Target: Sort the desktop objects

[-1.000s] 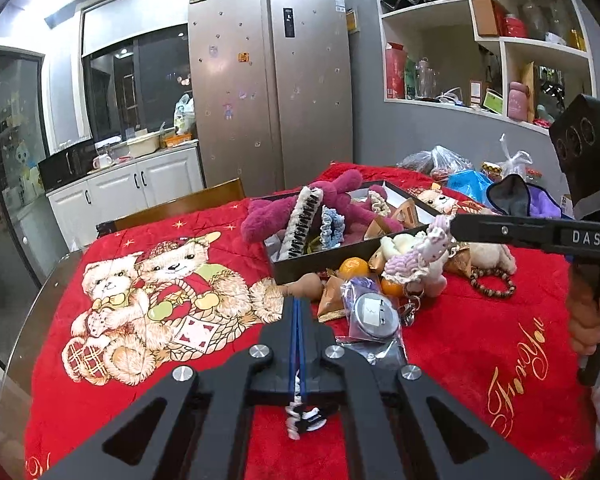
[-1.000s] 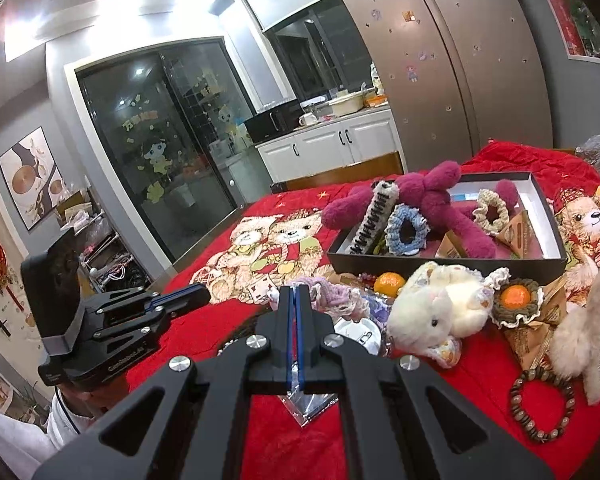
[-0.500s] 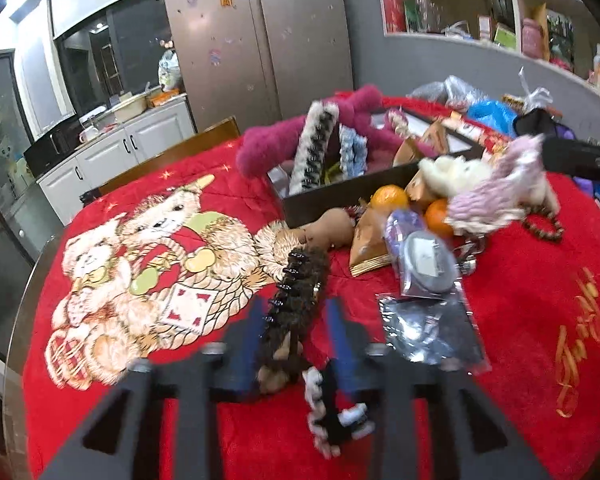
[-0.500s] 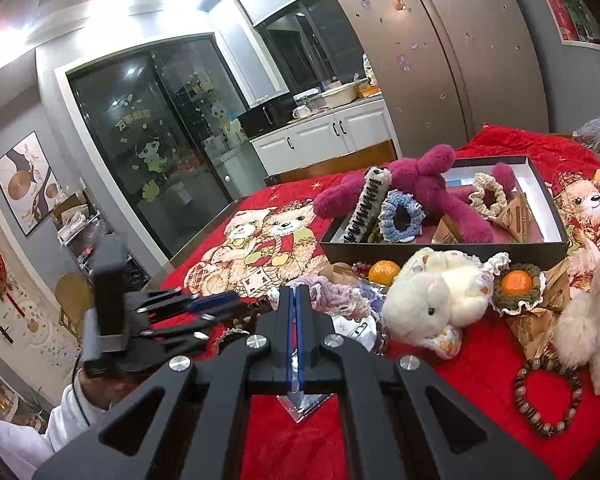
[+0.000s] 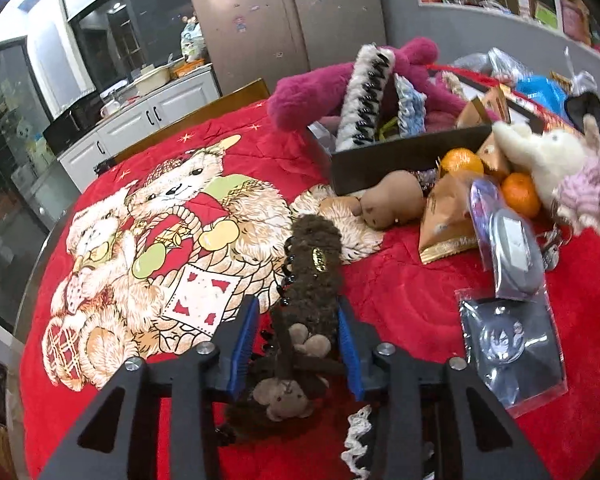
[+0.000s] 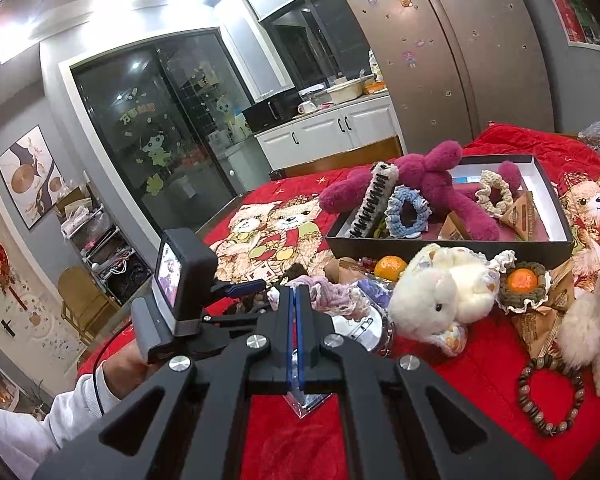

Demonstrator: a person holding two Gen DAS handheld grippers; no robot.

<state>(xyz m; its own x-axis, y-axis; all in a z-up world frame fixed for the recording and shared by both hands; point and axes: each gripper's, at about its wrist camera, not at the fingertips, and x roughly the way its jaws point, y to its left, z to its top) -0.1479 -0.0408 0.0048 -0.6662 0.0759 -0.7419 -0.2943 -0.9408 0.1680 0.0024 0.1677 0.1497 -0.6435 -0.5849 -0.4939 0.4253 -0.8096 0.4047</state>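
The box [image 6: 452, 245] already held several pieces, many more lay loose, and the left gripper [image 5: 296, 344], jaws just closing, straddled a brown clip [image 5: 308, 280]; the right gripper [image 6: 295, 308] was pressed together.

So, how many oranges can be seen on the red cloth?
2: one orange beside the black box, one nested orange in a crocheted holder right of the white plush rabbit. Others may be hidden.

fuzzy dark brown hair claw clip [image 5: 312, 280] with a little bear charm, lying lengthwise on the red blanket [image 5: 400, 300]
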